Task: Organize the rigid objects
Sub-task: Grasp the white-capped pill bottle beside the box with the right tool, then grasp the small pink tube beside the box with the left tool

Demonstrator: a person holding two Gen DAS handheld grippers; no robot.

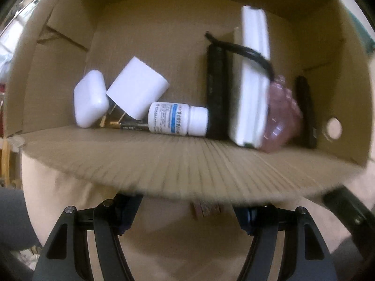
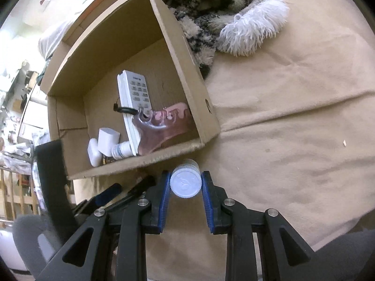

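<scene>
A cardboard box [image 1: 178, 164] lies on a beige blanket and holds a white case [image 1: 90, 98], a white charger [image 1: 138, 87], a white pill bottle [image 1: 178, 119], a battery [image 1: 131, 125], a black block [image 1: 216, 93], a white remote [image 1: 254, 79] and a pink clear piece [image 1: 281, 117]. My left gripper [image 1: 187, 213] stands open just below the box's near wall; its tips are hidden behind it. In the right wrist view my right gripper [image 2: 185, 182] is shut on a white-capped bottle [image 2: 185, 182], just outside the box [image 2: 187, 70] at its near corner. The remote [image 2: 136, 89] shows there too.
A black-and-white fuzzy throw [image 2: 211, 7] with a white feathery piece [image 2: 253, 28] lies beyond the box. The beige blanket [image 2: 293, 117] spreads to the right. The left gripper's dark fingers [image 2: 110, 194] show at the box's near left. Cluttered shelves stand far left.
</scene>
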